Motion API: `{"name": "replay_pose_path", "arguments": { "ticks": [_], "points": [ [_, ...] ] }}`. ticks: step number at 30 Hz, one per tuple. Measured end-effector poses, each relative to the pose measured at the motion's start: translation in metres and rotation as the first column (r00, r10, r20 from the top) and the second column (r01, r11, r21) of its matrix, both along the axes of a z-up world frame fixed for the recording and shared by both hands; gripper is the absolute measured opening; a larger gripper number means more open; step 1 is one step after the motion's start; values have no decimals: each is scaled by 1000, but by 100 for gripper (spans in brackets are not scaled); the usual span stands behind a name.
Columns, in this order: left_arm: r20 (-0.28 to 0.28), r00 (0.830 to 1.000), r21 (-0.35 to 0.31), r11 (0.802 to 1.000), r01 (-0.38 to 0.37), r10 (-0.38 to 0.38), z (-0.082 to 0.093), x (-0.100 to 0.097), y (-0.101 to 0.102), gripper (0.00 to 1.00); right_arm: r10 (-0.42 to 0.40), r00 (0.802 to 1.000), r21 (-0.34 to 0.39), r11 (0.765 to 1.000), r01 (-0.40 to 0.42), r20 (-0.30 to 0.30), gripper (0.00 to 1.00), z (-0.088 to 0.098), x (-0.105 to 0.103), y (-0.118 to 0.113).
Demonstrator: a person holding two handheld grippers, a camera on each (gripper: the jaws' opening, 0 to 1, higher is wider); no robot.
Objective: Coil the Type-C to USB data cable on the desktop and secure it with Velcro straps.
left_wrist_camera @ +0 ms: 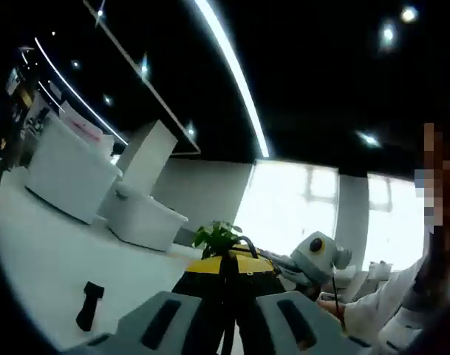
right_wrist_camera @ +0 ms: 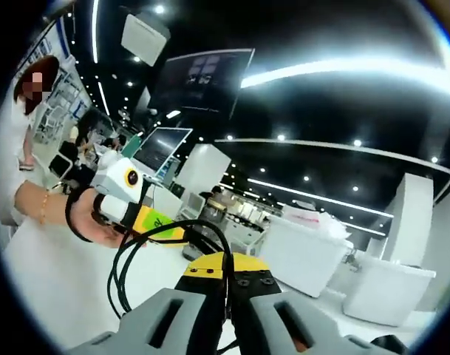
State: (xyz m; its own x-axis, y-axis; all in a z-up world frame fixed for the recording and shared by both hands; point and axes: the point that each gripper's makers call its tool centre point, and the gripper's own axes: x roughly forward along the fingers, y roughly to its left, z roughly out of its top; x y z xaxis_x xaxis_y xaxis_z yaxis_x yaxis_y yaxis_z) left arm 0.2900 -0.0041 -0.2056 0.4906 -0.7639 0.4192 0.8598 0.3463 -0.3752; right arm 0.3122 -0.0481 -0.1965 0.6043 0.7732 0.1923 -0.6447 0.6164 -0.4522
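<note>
The black cable [right_wrist_camera: 147, 255] runs down out of sight between the right gripper's [right_wrist_camera: 228, 314] jaws, its ends hidden.

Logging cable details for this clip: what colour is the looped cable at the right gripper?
Black; the thin looped cable shows best in the right gripper view, against the white desktop.

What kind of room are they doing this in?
Probably a large showroom or open office: long ceiling light strips, white counters, a screen in the background, and a white table where the black cable is handled.

Showroom/office: white counters [right_wrist_camera: 313, 255], monitor [right_wrist_camera: 159, 148], ceiling striplights [left_wrist_camera: 232, 70].
</note>
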Motion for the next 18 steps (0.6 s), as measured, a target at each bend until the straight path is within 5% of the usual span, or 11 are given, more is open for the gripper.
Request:
{"name": "replay_pose_path", "arguments": {
  "ticks": [6, 10, 18],
  "points": [
    [-38, 995, -101, 991, 84, -88, 4, -5, -2, 7, 4, 1000, 13, 1000, -4, -11, 0, 3, -1, -3],
    [-94, 977, -240, 957, 164, -191, 8, -7, -3, 9, 12, 999, 31, 999, -10, -38, 0, 3, -1, -4],
    [-14, 986, -159, 974, 160, -164, 11, -15, -10, 16, 12, 998, 25, 1000, -10, -64, 0, 3, 0, -3]
  ]
}}
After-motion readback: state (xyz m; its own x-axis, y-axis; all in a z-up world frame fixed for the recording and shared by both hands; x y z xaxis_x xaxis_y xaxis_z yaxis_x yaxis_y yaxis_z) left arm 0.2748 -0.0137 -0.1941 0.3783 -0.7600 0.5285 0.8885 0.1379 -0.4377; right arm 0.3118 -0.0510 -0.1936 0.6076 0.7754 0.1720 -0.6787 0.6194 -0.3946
